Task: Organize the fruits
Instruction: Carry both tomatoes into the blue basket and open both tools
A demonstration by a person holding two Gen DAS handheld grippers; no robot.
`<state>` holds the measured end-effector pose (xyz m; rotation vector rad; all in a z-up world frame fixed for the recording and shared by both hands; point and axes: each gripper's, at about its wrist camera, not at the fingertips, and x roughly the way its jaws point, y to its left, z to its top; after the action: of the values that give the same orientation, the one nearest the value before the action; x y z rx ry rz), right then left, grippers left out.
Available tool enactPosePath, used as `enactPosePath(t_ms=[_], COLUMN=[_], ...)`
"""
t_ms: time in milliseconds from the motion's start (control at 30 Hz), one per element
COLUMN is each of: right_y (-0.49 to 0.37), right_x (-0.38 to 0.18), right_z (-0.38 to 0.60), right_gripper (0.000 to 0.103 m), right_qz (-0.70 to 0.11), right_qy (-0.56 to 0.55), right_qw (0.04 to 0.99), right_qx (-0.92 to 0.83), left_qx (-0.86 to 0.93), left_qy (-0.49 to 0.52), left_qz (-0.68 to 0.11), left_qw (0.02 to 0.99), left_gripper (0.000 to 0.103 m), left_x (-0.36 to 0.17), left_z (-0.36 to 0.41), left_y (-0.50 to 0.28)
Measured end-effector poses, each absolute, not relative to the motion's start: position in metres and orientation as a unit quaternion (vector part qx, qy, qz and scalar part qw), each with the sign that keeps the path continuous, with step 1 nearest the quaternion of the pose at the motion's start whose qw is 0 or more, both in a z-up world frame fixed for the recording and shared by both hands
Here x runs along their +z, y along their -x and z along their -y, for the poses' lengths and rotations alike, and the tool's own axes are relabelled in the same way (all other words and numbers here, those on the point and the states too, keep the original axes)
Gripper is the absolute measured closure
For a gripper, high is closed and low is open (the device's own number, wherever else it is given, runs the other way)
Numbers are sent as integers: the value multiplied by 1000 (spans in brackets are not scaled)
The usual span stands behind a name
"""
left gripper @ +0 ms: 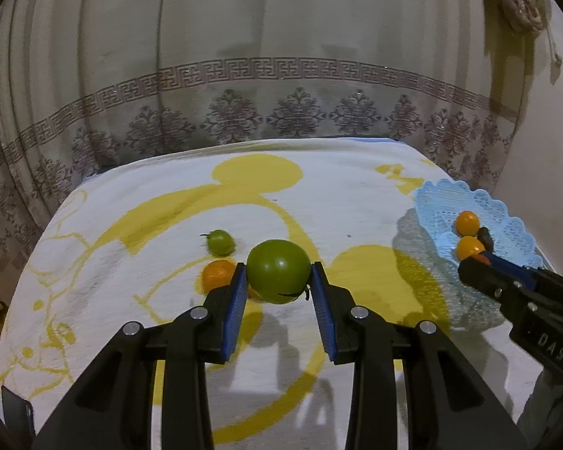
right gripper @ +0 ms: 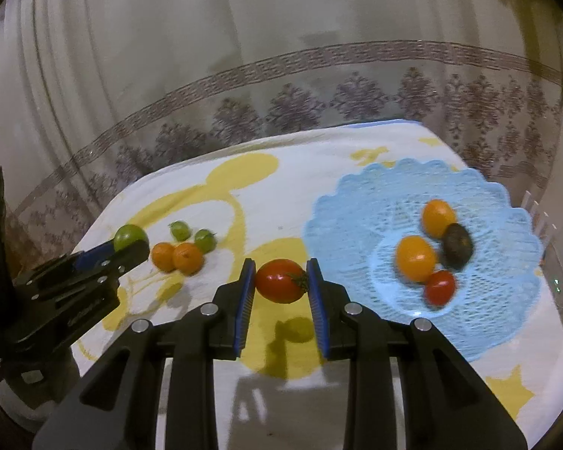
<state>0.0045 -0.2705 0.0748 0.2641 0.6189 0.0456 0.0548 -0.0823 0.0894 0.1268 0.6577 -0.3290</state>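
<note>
My left gripper (left gripper: 279,275) is shut on a large green tomato (left gripper: 279,270), held above the cloth; it also shows in the right wrist view (right gripper: 130,237). A small green fruit (left gripper: 220,242) and an orange fruit (left gripper: 217,273) lie just left of it. My right gripper (right gripper: 280,281) is shut on a red tomato (right gripper: 280,280), held left of the blue lace basket (right gripper: 356,202). The basket holds two orange fruits (right gripper: 416,258), a red tomato (right gripper: 440,287) and a dark fruit (right gripper: 457,246). Two oranges (right gripper: 176,257) and two small green fruits (right gripper: 191,234) lie on the cloth at left.
The table is covered by a white cloth with yellow shapes (right gripper: 251,172). A patterned curtain (left gripper: 281,86) hangs close behind the far edge. The basket (left gripper: 443,195) sits at the table's right edge. The right gripper body (left gripper: 521,292) reaches in from the right.
</note>
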Motion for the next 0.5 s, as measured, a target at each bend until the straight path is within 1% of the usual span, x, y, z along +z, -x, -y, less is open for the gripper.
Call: enactPosePath(t_ms=[500], right_y=[19], right_x=[68], right_z=[349], right_gripper=[74], right_qz=[-287], right_qy=[-153], right_qw=[943], right_qx=[-63], left_qx=[-203], left_qy=[-92], left_qz=[-324], left_qw=[919], left_gripper=[69], left_x=[91], left_z=[143], left_y=[-46])
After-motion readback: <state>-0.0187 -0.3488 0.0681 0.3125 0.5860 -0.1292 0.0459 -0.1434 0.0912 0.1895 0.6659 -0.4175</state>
